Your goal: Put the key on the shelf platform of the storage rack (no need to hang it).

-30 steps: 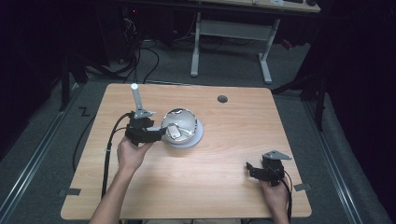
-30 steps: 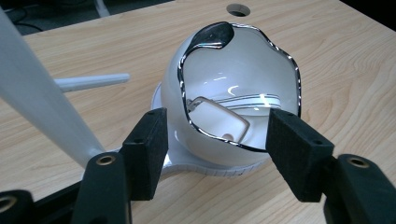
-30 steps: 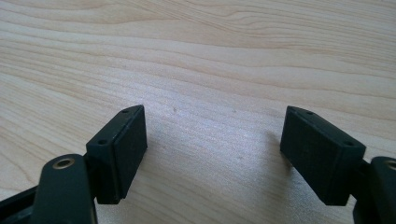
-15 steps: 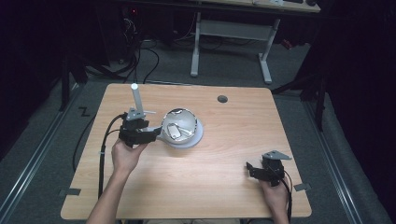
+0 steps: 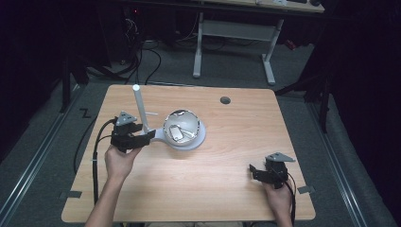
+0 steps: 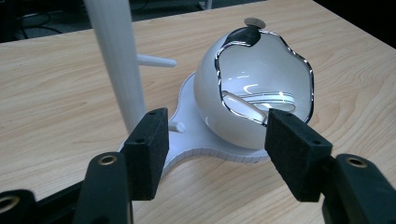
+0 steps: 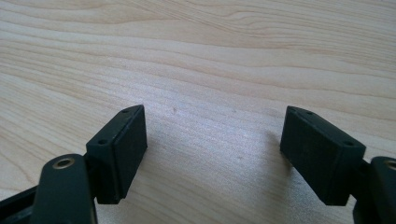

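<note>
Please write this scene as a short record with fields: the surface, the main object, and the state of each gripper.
surface: wooden table
main object: white stand with upright post and round mirror
left gripper: open, jaws near the stand's base, touching nothing
right gripper: open, empty, over bare wood at the table's near right

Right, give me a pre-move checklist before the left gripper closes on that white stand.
1. Left gripper open: ok, fingers spread wide.
2. White stand between the fingers: cannot tell; the base edge lies just ahead of them, possibly not yet bracketed.
3. Upright post free of the fingers: ok, it rises beyond the left finger, not touching.
4. Reflective white bowl seated on the stand: ok, tilted with its opening towards the camera.
5. Right gripper out of the way: ok, open, at the table's near right.
</note>
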A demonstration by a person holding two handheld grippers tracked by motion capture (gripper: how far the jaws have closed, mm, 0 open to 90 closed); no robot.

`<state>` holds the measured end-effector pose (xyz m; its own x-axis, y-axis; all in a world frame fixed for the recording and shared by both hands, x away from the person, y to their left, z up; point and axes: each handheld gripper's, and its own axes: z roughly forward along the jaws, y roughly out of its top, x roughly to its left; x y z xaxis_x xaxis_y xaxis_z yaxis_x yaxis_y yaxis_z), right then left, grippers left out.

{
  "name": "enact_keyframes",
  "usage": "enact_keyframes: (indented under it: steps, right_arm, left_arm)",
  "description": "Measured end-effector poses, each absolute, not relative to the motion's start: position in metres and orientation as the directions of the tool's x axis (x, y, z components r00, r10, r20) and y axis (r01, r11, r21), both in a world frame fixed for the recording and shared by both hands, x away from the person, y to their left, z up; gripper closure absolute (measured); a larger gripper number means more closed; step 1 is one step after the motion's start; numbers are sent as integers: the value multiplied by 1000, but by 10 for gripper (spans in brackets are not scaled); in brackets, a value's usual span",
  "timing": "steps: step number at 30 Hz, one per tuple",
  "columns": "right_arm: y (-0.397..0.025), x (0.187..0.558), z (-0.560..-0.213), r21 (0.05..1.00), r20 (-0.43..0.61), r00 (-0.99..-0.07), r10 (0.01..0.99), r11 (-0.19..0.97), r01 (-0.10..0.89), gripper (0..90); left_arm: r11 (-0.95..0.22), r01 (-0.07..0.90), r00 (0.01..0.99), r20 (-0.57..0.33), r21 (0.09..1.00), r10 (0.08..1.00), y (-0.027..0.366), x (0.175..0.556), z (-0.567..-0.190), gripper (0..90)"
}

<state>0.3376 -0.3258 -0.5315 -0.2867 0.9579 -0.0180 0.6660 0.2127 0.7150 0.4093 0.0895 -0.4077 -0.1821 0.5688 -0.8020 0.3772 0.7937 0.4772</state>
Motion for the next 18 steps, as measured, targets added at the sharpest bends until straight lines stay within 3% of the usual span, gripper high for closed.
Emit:
enact_keyframes:
  steps: [18]
  right_arm:
    - [-326,338,-532,715,-18,-287,958,213,666,233]
  left_arm:
    - [823,338,-195,-822,456,535,112,398,-409,402]
